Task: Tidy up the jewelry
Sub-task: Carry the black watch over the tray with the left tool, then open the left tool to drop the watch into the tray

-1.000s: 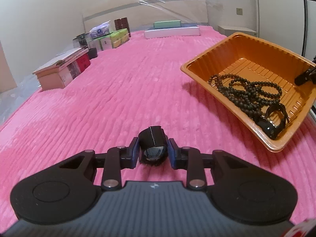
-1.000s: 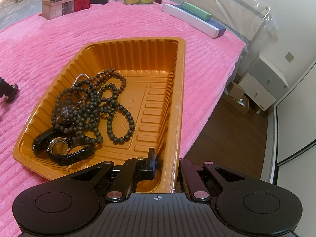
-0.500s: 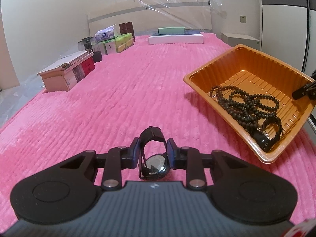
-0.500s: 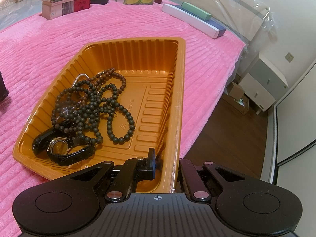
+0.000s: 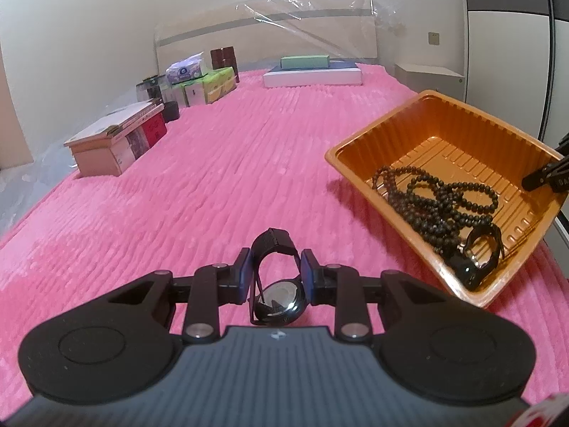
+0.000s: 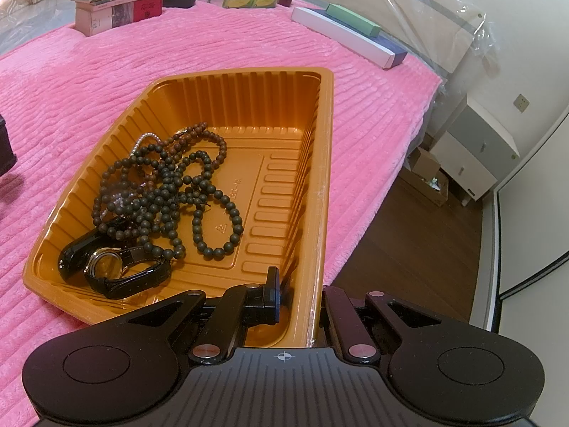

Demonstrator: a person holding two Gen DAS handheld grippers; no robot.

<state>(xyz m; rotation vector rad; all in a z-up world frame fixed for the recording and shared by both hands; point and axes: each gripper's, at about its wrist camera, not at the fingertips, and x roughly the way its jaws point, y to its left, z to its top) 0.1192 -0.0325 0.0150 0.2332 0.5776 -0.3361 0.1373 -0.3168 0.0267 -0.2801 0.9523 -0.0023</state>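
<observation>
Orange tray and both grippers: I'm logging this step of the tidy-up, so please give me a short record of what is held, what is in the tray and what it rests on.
left gripper: shut on a black watch, held above the pink blanket
right gripper: shut on the near wall of the orange tray
tray contents: dark bead strings in a tangle; a second watch at the near left corner
tray support: the pink blanket, by the bed's edge
held watch: not yet in the tray
</observation>
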